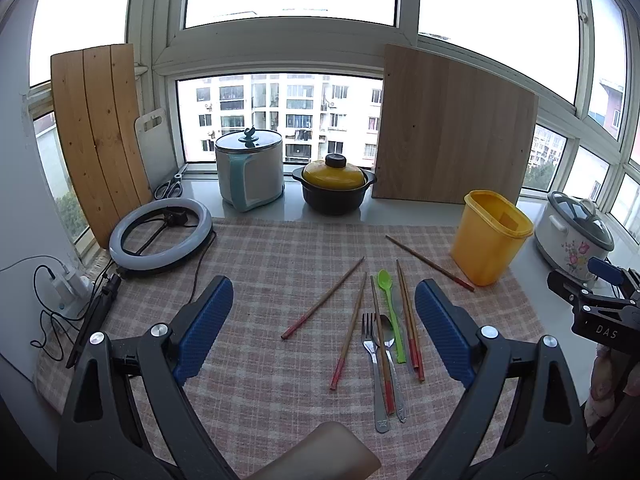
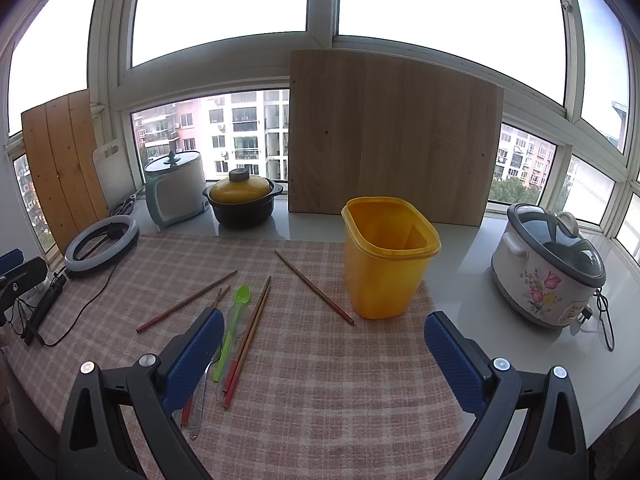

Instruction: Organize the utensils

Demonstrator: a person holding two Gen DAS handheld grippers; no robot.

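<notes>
Several wooden chopsticks with red ends [image 1: 322, 299] [image 2: 314, 287] lie scattered on a pink checked cloth [image 1: 260, 264] [image 2: 320, 380]. Among them lie a green plastic spoon [image 1: 390, 308] [image 2: 233, 320], a metal fork [image 1: 373, 364] and a metal spoon [image 1: 390, 350]. An empty yellow plastic tub [image 1: 489, 236] [image 2: 386, 256] stands upright at the cloth's right. My left gripper [image 1: 324, 320] hovers open above the utensils, nothing between its blue pads. My right gripper [image 2: 322, 356] is open too, over bare cloth in front of the tub; its body [image 1: 596, 300] shows at the left wrist view's right edge.
Along the windowsill stand a white kettle-like pot [image 1: 250, 168], a black casserole with yellow lid [image 1: 334, 188], two wooden boards [image 1: 452, 136] [image 1: 98, 128] and a flowered rice cooker [image 2: 548, 264]. A ring light [image 1: 160, 236] with cables lies at the left.
</notes>
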